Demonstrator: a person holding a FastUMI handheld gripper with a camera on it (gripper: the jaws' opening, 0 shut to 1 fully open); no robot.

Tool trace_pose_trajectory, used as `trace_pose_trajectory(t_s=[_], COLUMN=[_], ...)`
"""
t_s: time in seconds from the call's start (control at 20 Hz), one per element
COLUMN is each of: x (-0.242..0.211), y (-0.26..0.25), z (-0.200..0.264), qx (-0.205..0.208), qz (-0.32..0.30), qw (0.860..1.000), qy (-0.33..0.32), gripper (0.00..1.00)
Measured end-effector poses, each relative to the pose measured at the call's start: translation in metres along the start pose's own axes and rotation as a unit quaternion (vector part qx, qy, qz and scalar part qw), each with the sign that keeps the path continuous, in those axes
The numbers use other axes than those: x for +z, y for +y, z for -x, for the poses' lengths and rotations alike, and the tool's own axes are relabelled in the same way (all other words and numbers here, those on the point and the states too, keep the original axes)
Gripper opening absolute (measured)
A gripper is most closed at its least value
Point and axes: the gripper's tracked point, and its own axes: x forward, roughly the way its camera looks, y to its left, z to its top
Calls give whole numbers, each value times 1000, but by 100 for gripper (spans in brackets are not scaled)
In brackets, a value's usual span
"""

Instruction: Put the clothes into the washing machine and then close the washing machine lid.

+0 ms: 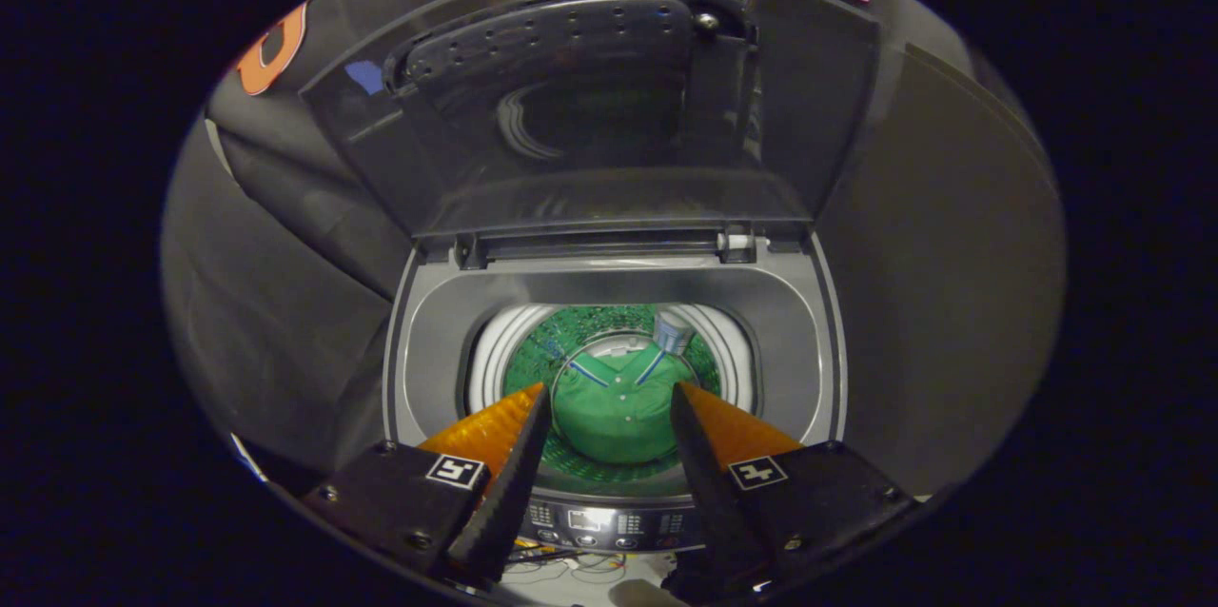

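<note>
A top-loading washing machine (804,341) stands just ahead of me with its dark translucent lid (590,112) raised upright at the back. Inside the green-lit drum lies a green shirt (614,407) with a white-striped collar, folded on the drum floor. My gripper (611,398) hovers above the drum opening, its orange-and-black fingers (495,431) spread apart with nothing between them; the shirt shows through the gap, well below them.
A small pale object (672,331) rests against the drum wall behind the shirt. The control panel (599,521) with lit buttons runs along the machine's near edge, under my fingers. Black cloth walls close in on both sides.
</note>
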Motion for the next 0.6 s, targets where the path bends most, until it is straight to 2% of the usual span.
trace_pose_trajectory(t_s=[0.3,0.6], x=[13,52], y=[-4,-4], z=[23,65], qx=[-5,-11], qz=[25,62], qw=[999,992], qy=[-38,-105], gripper=[79,79])
